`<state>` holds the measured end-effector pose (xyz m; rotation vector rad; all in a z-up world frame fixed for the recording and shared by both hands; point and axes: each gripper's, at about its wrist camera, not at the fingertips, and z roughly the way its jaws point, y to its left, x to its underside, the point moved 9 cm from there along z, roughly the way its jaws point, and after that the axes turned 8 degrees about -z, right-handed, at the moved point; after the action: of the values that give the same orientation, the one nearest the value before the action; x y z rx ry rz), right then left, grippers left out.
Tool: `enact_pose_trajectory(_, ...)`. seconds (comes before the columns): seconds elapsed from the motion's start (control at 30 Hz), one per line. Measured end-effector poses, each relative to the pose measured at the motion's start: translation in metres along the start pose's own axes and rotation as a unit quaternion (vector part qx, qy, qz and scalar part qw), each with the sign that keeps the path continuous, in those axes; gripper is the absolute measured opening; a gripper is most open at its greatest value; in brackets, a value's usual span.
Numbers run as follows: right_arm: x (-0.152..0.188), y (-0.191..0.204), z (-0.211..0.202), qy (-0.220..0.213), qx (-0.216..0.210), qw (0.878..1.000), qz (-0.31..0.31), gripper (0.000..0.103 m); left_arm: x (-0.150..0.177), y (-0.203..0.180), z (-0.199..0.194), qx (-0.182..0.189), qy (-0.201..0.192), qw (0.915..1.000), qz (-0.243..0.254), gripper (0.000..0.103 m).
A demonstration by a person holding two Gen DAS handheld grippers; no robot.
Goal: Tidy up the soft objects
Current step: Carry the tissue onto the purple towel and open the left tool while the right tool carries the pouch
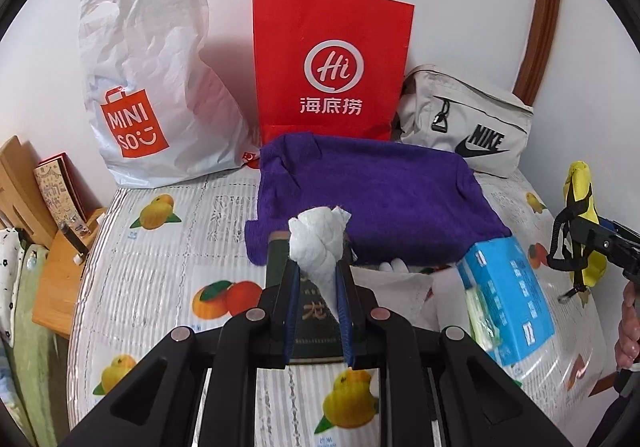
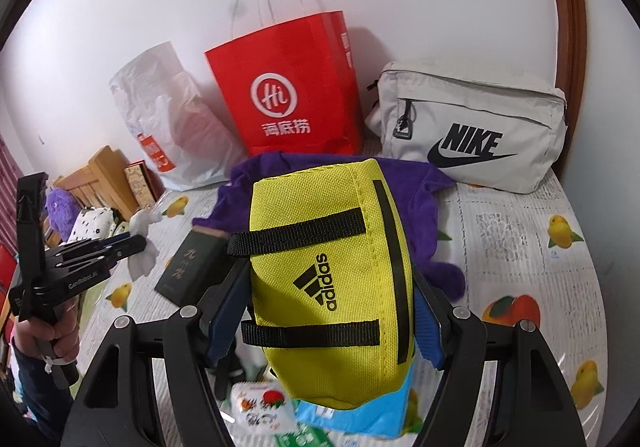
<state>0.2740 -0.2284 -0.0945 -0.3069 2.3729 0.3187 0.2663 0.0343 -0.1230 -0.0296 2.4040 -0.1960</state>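
My left gripper (image 1: 317, 267) is shut on a twisted white cloth (image 1: 318, 243) and holds it above a dark green book (image 1: 308, 311); it also shows in the right wrist view (image 2: 138, 243) with the cloth (image 2: 144, 259). My right gripper (image 2: 332, 287) is shut on a yellow Adidas pouch (image 2: 332, 279) held above the table; the pouch shows at the right edge of the left wrist view (image 1: 580, 207). A purple sweater (image 1: 372, 199) lies behind both.
At the back stand a white Miniso bag (image 1: 152, 87), a red paper bag (image 1: 332, 63) and a beige Nike bag (image 1: 468, 123). A blue tissue box (image 1: 508, 299) and snack packets (image 2: 260, 407) lie on the fruit-print tablecloth (image 1: 160, 267). Wooden furniture (image 1: 60, 271) stands left.
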Motion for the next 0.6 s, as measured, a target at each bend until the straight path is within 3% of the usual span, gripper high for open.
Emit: enact_pose_trajectory(0.6, -0.050, -0.040, 0.071, 0.017, 0.023, 1.000, 0.012, 0.072, -0.054, -0.002, 0.062, -0.009, 0.021, 0.9997, 0.002, 0.017)
